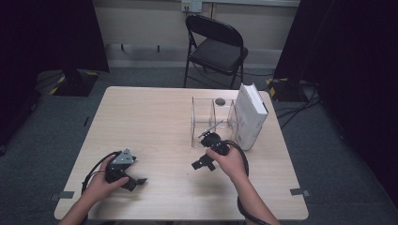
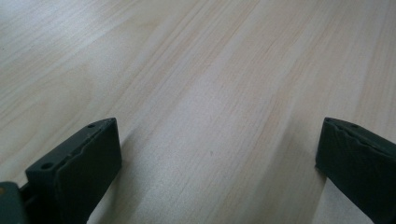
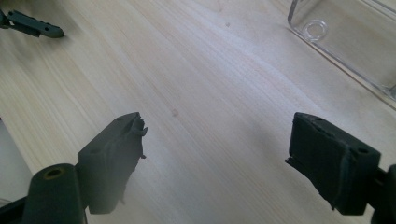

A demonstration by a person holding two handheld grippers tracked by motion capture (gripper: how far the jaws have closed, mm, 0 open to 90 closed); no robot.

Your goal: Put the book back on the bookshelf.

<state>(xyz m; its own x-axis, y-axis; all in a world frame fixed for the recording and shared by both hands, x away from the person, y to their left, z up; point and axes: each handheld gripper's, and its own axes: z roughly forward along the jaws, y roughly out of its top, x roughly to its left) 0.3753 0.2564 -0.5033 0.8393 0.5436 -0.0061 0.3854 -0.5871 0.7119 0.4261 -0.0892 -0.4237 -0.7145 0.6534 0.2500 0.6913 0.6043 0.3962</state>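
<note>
Clear organiser (image 1: 212, 117), right of centre in the high view, could be knocked over if the right gripper (image 1: 202, 164), jaws apart and empty, is swung carelessly.

Sitting on 1 wooden surface (image 1: 155, 117): 1 clear box (image 1: 212, 120) w/ 1 small grey item (image 1: 219, 101) in it, 1 white book (image 1: 250, 116). 2 tools showing: left tool (image 1: 136, 179), right tool (image 1: 202, 163). 1 black chair (image 1: 216, 47) standing behind.
</note>
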